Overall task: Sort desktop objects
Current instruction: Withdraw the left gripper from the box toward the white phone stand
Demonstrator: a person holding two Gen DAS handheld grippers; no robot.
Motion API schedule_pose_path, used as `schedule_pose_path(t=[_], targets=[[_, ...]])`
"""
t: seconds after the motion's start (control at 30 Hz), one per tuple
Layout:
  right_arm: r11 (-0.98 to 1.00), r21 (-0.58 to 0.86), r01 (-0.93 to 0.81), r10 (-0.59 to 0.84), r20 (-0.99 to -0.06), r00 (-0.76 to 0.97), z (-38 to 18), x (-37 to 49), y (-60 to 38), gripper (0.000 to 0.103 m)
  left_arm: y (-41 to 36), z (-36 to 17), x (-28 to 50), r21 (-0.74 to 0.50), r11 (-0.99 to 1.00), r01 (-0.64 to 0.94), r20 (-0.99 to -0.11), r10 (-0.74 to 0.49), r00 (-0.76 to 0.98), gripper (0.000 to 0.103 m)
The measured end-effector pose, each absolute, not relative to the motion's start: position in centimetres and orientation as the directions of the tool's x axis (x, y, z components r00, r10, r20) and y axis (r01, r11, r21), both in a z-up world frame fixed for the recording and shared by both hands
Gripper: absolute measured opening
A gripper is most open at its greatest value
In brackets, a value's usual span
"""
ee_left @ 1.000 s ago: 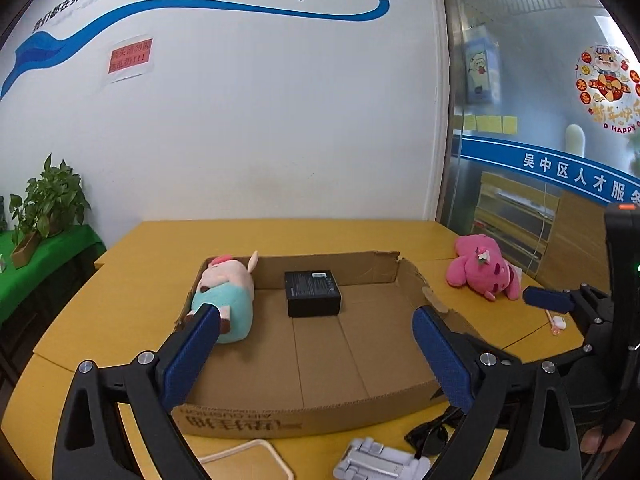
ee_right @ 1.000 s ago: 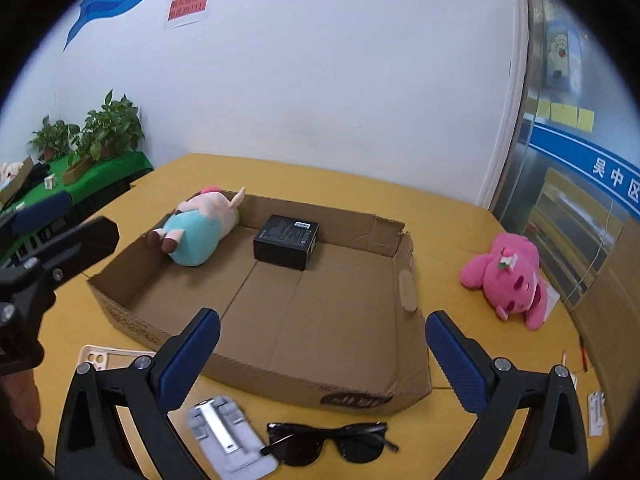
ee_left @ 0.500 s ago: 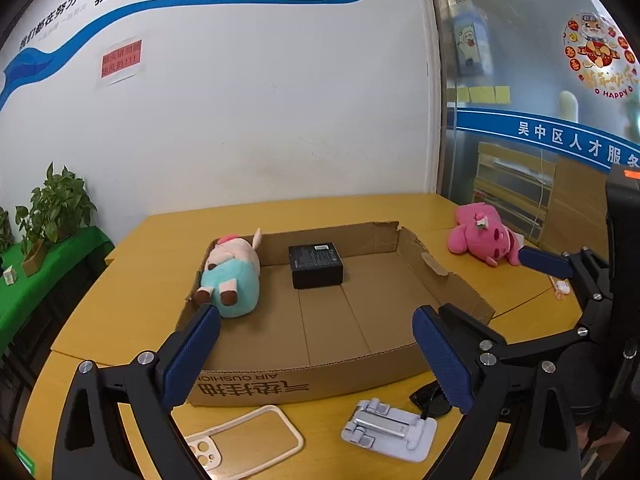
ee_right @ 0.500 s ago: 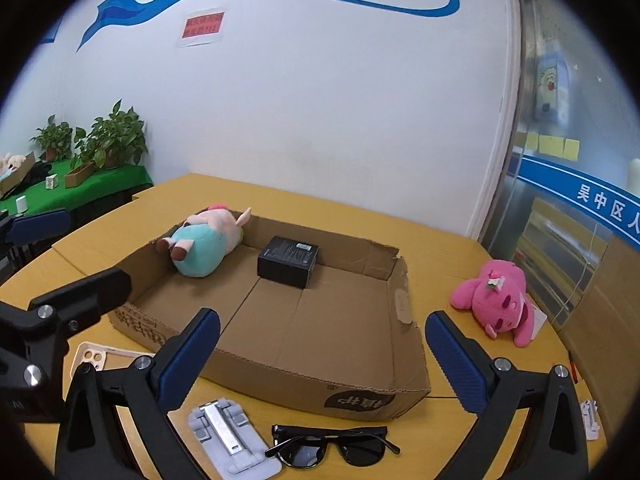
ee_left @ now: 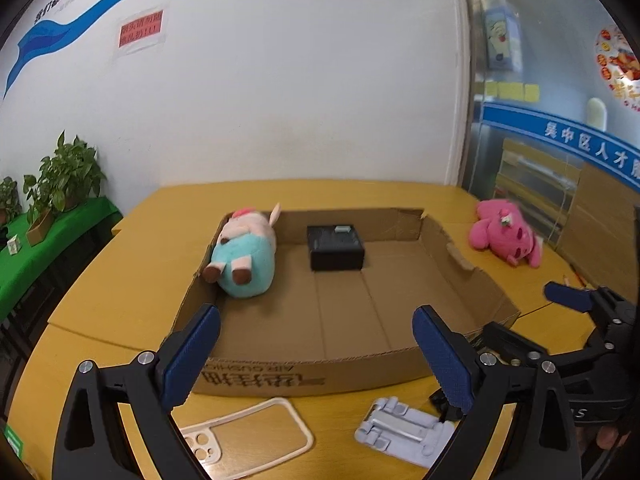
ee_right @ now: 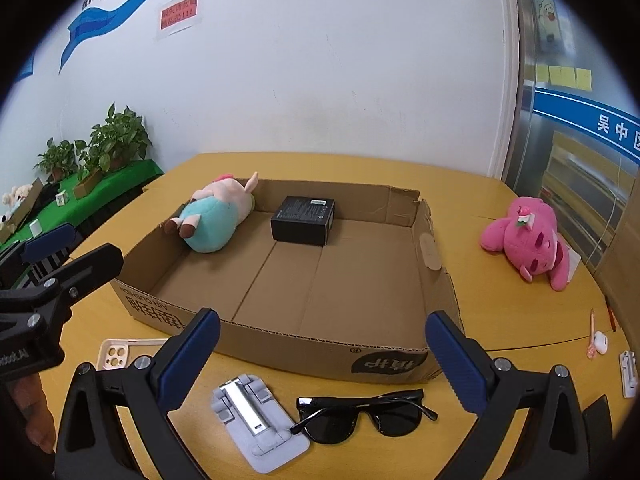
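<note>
A shallow cardboard box (ee_left: 304, 376) (ee_right: 384, 364) sits on the yellow table and holds a teal-and-pink plush pig (ee_left: 246, 254) (ee_right: 216, 216) and a small black box (ee_left: 335, 247) (ee_right: 303, 220). In front of it lie a cream phone case (ee_left: 244, 436) (ee_right: 114, 354), a grey folding phone stand (ee_left: 404, 432) (ee_right: 256, 420) and black sunglasses (ee_right: 364, 418). A pink plush (ee_left: 504, 236) (ee_right: 532, 236) lies right of the box. My left gripper (ee_left: 316, 356) and right gripper (ee_right: 320, 360) are both open and empty, above the items in front of the box.
A white earbud (ee_right: 600, 340) and small items lie at the table's right edge. Potted plants (ee_right: 116, 140) stand on a green-covered shelf at left. A white wall is behind, a glass door at right.
Both grippers have pulled back and tilted down, so the phone case, stand and sunglasses now show more fully. Both stay open; nothing on the table has moved.
</note>
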State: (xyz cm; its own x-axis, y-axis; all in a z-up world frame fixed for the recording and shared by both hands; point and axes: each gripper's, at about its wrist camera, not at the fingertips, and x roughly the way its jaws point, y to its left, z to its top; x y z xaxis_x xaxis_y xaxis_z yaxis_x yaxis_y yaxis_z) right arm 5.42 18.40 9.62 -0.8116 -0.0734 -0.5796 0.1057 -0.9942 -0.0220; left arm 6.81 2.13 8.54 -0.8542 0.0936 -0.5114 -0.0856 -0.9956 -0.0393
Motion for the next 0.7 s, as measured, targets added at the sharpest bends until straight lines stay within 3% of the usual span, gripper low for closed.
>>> schedule_pose_path(t=[0.13, 0.17, 0.2, 0.23, 0.27, 0.3, 0.33, 0.37, 0.43, 0.47, 0.5, 0.53, 0.57, 0.7], targets=[[-0.991, -0.032, 0.128, -0.086, -0.582, -0.809, 9.4, 5.7, 18.1, 0.102, 1.7, 7.6, 6.0, -0.013, -1.0, -0.02, -0.543, 0.023, -0.839, 0.098], [-0.991, -0.034, 0.13, -0.087, -0.578, -0.812, 9.4, 5.9, 18.1, 0.102, 1.6, 7.4, 6.0, -0.015, -0.999, -0.03, -0.542, 0.034, -0.84, 0.093], [-0.991, -0.034, 0.131, -0.088, -0.571, -0.816, 9.5, 6.1, 18.1, 0.101, 1.5, 7.4, 6.1, -0.019, -0.999, -0.044, -0.542, 0.047, -0.839, 0.084], [-0.991, -0.027, 0.134, -0.095, -0.563, -0.821, 9.6, 6.2, 18.3, 0.098, 1.5, 7.3, 6.0, -0.024, -0.998, -0.057, -0.55, 0.061, -0.833, 0.053], [-0.99, -0.014, 0.142, -0.11, -0.558, -0.822, 9.6, 6.3, 18.4, 0.074, 1.4, 7.0, 5.7, -0.034, -0.997, -0.074, -0.572, 0.08, -0.817, 0.018], [-0.988, 0.002, 0.152, -0.127, -0.561, -0.818, 9.6, 6.3, 18.6, 0.034, 1.3, 6.6, 5.3, -0.057, -0.994, -0.095, -0.597, 0.11, -0.795, 0.004], [-0.988, 0.011, 0.155, -0.133, -0.572, -0.809, 9.5, 6.1, 18.7, 0.018, 1.1, 6.1, 5.0, -0.094, -0.989, -0.111, -0.616, 0.146, -0.774, 0.001], [-0.989, 0.012, 0.15, -0.129, -0.581, -0.803, 9.4, 6.0, 18.7, 0.01, 0.9, 5.9, 4.9, -0.122, -0.986, -0.115, -0.623, 0.166, -0.764, 0.002], [-0.992, -0.006, 0.128, -0.101, -0.578, -0.81, 9.4, 6.1, 18.8, 0.013, 0.9, 5.9, 5.3, -0.12, -0.988, -0.094, -0.613, 0.148, -0.776, 0.007], [-0.993, -0.019, 0.115, -0.084, -0.571, -0.817, 9.5, 6.2, 18.8, 0.028, 0.8, 6.0, 5.5, -0.112, -0.99, -0.084, -0.606, 0.135, -0.784, 0.028], [-0.994, -0.033, 0.104, -0.068, -0.561, -0.825, 9.6, 6.4, 18.8, 0.058, 0.8, 6.2, 5.7, -0.109, -0.99, -0.086, -0.596, 0.134, -0.791, 0.046], [-0.994, -0.046, 0.095, -0.054, -0.549, -0.834, 9.8, 6.6, 18.7, 0.074, 0.8, 6.3, 5.9, -0.115, -0.989, -0.093, -0.586, 0.144, -0.798, 0.08], [-0.994, -0.056, 0.089, -0.045, -0.534, -0.844, 9.9, 6.8, 18.7, 0.089, 0.7, 6.6, 6.1, -0.122, -0.988, -0.096, -0.572, 0.149, -0.807, 0.09], [-0.993, -0.066, 0.094, -0.046, -0.518, -0.854, 10.2, 6.9, 18.5, 0.089, 0.6, 7.2, 6.7, -0.134, -0.986, -0.098, -0.542, 0.156, -0.826, 0.091]])
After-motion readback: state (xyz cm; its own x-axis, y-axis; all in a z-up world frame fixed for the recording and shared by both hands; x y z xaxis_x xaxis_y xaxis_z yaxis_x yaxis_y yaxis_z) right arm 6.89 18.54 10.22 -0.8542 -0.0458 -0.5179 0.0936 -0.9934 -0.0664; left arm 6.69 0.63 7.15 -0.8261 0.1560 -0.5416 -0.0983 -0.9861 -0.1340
